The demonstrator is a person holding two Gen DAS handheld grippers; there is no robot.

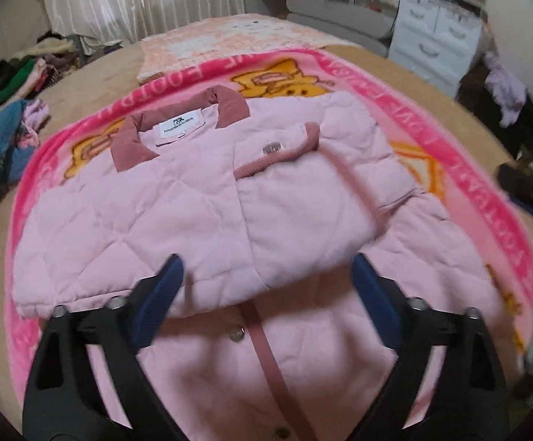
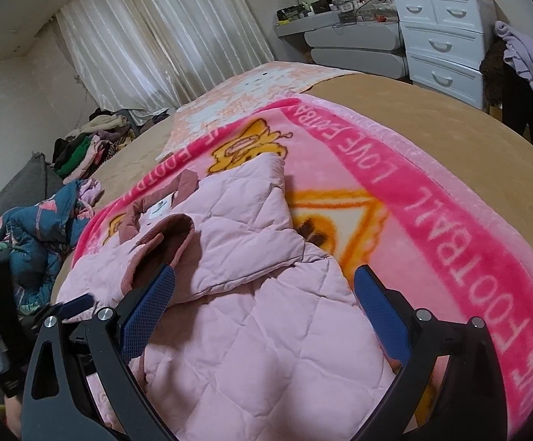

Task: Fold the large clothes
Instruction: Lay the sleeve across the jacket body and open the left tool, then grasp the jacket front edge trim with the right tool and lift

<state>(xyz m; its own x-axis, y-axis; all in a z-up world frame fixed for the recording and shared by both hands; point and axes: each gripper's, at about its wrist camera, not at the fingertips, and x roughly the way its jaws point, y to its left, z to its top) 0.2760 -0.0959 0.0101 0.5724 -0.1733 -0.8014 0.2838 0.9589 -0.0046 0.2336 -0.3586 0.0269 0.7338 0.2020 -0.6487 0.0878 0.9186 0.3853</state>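
A pale pink quilted jacket [image 1: 178, 198] with a dusty-rose collar [image 1: 130, 143] and snap buttons lies front up on a pink cartoon blanket [image 1: 461, 169]. Both sleeves are folded across its chest; a ribbed cuff [image 1: 284, 154] lies near the middle. My left gripper [image 1: 266, 283] is open and empty, just above the jacket's lower front. In the right wrist view the jacket [image 2: 262, 330] fills the lower middle, with the folded sleeve's cuff [image 2: 163, 242] standing open. My right gripper [image 2: 264, 294] is open and empty over the jacket's right side. The left gripper's tip [image 2: 79, 303] shows at the left.
The blanket [image 2: 431, 228] lies on a tan bed [image 2: 450, 117]. A blue patterned garment [image 2: 38, 228] lies at the bed's left edge and a clothes pile [image 2: 90, 143] behind it. White drawers [image 2: 446, 25] stand at the far right, curtains [image 2: 163, 36] behind the bed.
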